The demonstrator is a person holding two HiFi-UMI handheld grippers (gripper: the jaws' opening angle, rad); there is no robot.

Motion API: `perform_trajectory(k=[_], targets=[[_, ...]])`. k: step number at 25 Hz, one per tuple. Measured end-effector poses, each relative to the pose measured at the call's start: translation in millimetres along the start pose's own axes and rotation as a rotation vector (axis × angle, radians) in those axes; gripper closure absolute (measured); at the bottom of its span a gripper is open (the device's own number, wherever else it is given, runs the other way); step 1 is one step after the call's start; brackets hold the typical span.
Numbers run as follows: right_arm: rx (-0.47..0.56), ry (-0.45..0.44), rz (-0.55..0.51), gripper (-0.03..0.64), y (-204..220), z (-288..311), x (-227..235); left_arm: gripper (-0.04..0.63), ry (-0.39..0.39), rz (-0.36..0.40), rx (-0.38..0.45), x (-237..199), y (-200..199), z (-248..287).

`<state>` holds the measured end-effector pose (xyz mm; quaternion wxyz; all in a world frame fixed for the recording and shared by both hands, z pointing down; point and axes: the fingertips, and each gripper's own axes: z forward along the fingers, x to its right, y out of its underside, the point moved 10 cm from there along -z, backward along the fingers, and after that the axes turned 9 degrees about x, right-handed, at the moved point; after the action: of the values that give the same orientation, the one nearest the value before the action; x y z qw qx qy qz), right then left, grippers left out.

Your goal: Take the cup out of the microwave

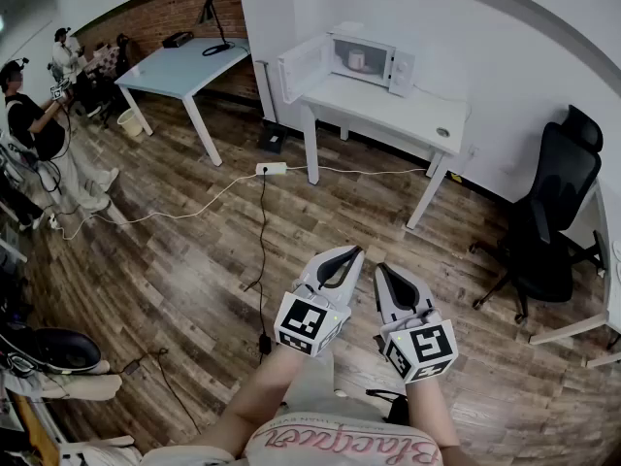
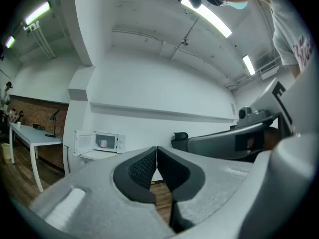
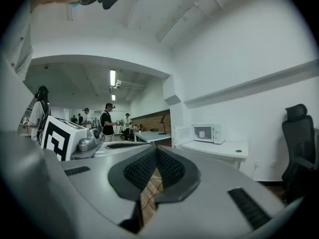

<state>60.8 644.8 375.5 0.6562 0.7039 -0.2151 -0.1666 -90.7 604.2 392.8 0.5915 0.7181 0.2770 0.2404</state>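
Cup (image 1: 356,59) stands inside the microwave (image 1: 401,70), whose door (image 1: 303,66) hangs open to the left. The microwave sits at the left end of a white table (image 1: 388,107) against the wall. Left gripper (image 1: 353,253) and right gripper (image 1: 382,270) are held level, side by side above the wood floor (image 1: 194,260), well apart from the table. Both sets of jaws are closed together, with nothing between them.

An office: white desks (image 1: 388,110), a black swivel chair (image 1: 555,207), a brick wall (image 1: 179,13).
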Motion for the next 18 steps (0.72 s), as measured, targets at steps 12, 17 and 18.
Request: perform_trajectory(k=[12,17,18], targets=[[0.057,-0.015,-0.034,0.604,-22.8,-90.9,-49.8,0.591,-0.031,0.024,0.034,82.8,-24.8,-79.6],[0.088,-0.009,-0.031,0.604,-25.2,-97.0,-64.5,0.591,-0.038,0.038,0.048,83.6,-30.8,-95.6],[0.097,-0.006,-0.027,0.604,-26.0,-94.9,-65.5,0.591,-0.041,0.041,0.053,80.6,-32.0,-96.4]])
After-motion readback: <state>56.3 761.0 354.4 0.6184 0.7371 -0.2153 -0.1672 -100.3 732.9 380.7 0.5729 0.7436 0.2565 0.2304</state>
